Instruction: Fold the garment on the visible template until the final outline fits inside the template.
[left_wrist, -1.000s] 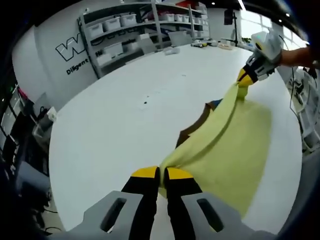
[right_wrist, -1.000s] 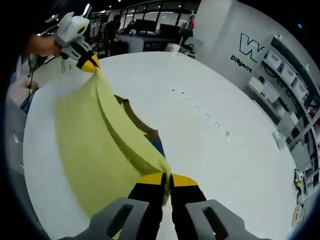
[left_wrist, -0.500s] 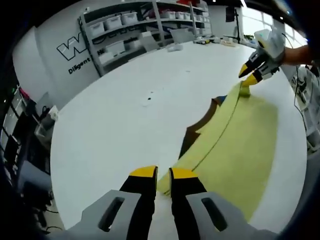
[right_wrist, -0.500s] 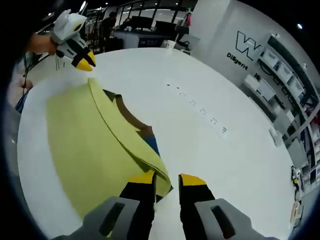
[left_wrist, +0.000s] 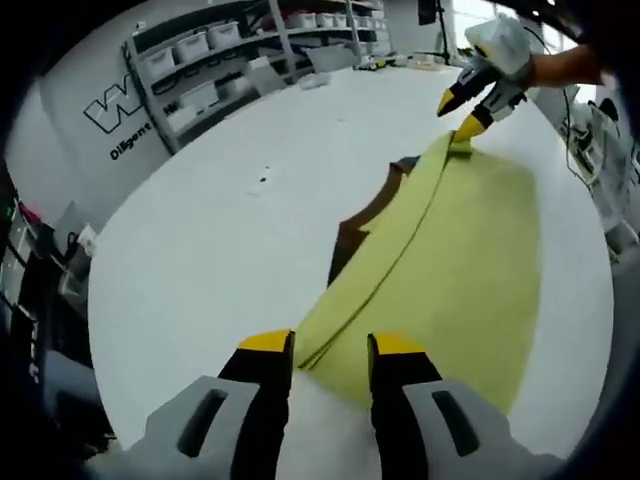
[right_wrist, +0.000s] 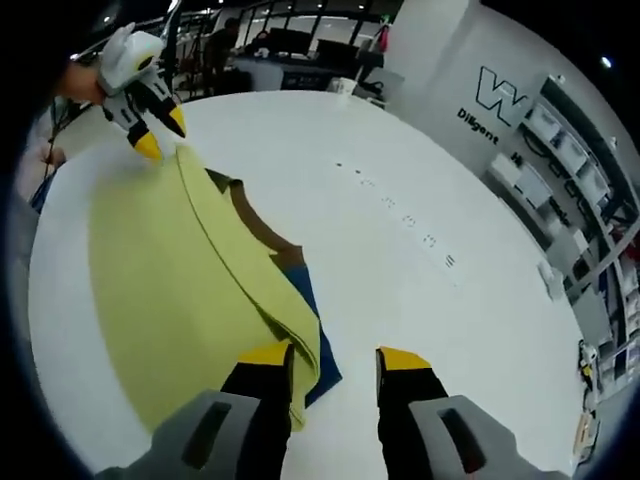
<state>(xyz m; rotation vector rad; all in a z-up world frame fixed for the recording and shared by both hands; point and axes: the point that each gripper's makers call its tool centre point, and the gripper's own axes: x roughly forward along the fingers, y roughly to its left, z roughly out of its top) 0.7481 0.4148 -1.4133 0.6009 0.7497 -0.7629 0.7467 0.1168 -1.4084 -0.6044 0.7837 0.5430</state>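
A yellow garment (left_wrist: 450, 260) lies folded on the white round table (left_wrist: 220, 250), its doubled edge running from my left gripper (left_wrist: 332, 345) toward my right gripper (left_wrist: 462, 112). A brown template (left_wrist: 355, 232) peeks out from under the fold. In the right gripper view the garment (right_wrist: 170, 270) covers most of the template, which shows a brown strip (right_wrist: 262, 230) and a blue corner (right_wrist: 318, 350). My right gripper (right_wrist: 334, 356) stands open at the garment's near corner. My left gripper (right_wrist: 158, 133) hovers open over the far corner. Neither holds cloth.
Shelves with white bins (left_wrist: 210, 60) line the wall behind the table. Small dark marks (right_wrist: 400, 215) dot the tabletop (right_wrist: 420, 300). A person's hand (left_wrist: 565, 65) holds the right gripper. Desks and cables sit beyond the table edge (right_wrist: 270, 60).
Both grippers, shut on the garment's corners a second ago, have opened and let go. The lifted yellow fold has dropped flat onto the table over the template.
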